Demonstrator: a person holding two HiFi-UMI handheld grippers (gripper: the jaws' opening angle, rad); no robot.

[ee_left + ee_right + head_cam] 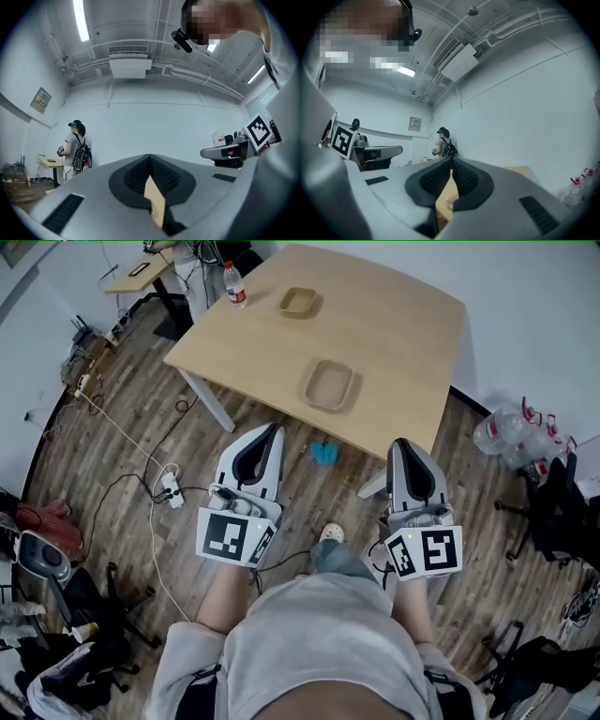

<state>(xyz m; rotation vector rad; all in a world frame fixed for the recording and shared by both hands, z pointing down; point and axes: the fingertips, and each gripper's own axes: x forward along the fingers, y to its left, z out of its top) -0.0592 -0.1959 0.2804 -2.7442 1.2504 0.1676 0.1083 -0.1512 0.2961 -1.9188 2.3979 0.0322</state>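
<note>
Your grey sweatshirt (319, 643), soft and creased, filled the bottom of the head view. You held the left tool (275, 427) and the right tool (401, 442) out over the wood-plank floor (309, 498), short of the counter (403, 324). Each was a smooth white shell with black ribbed pads and a cube of square black-and-white markers at its rear. In the left gripper view the ribbed pads met at their tips with nothing between them. The right gripper view showed the same: pads together, nothing held. Neither tool touched anything.

Ahead of them, a shallow rectangular tan tray (329, 384) with rounded corners lay on the pale wooden counter near its front edge, apart from both tools. A smaller tan dish (298, 302) of like shape sat farther back. A clear plastic bottle (234, 284) with a red label stood upright at the far left corner. A small blue object (324, 453) lay on the floor between the tools; its kind could not be told.
</note>
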